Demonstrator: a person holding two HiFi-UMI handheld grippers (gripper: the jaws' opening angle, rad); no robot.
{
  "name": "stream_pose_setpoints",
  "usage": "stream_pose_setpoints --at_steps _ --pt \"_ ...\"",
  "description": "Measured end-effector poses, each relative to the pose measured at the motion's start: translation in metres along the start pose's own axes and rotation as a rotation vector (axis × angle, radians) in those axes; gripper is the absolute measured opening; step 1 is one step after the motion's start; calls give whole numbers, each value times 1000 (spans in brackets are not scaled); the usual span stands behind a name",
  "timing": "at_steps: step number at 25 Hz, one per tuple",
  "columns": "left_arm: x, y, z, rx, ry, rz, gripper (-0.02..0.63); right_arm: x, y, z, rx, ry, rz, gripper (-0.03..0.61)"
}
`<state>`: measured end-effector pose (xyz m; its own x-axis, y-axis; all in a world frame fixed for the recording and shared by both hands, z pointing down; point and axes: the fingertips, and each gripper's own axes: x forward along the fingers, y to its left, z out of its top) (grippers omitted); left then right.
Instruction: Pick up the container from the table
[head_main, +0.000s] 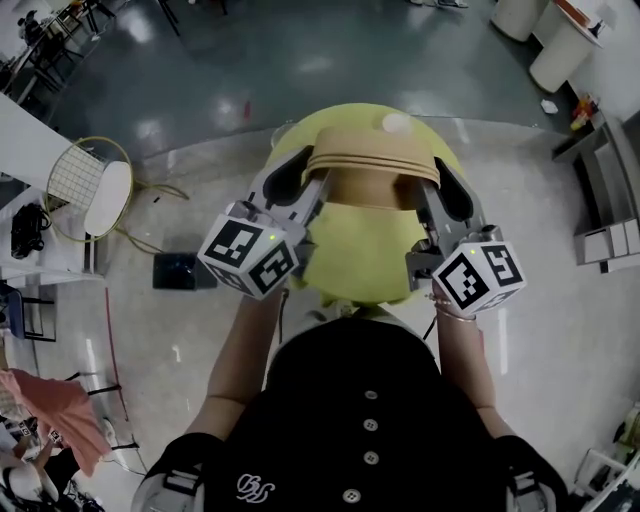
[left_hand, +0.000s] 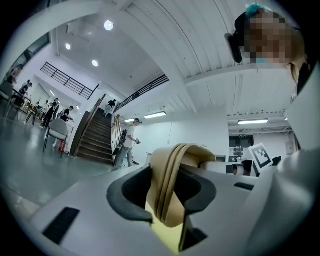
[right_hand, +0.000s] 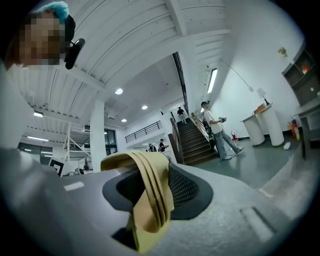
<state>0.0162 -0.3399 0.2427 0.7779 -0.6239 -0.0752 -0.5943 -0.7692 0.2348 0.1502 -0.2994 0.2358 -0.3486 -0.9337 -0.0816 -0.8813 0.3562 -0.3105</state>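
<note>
The container (head_main: 370, 170) is a tan paper bowl with a ribbed rim, held between both grippers above the round yellow-green table (head_main: 355, 260). My left gripper (head_main: 312, 182) is shut on its left rim, and my right gripper (head_main: 430, 185) is shut on its right rim. In the left gripper view the folded tan rim (left_hand: 172, 185) sits pinched between the dark pads. The right gripper view shows the same rim (right_hand: 150, 195) clamped between its pads. Both grippers point level. A small white thing (head_main: 396, 123) lies on the table's far side.
A white wire chair (head_main: 95, 190) and a black box (head_main: 185, 270) stand on the floor at left. White round bins (head_main: 565, 45) and grey shelving (head_main: 610, 200) are at right. A person (left_hand: 127, 145) walks near a staircase (right_hand: 192, 142) in the hall.
</note>
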Motion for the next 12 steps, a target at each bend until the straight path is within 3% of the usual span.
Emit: stream_pose_setpoints --at_steps 12 --pt "-21 5 27 -24 -92 24 121 10 32 26 -85 -86 46 112"
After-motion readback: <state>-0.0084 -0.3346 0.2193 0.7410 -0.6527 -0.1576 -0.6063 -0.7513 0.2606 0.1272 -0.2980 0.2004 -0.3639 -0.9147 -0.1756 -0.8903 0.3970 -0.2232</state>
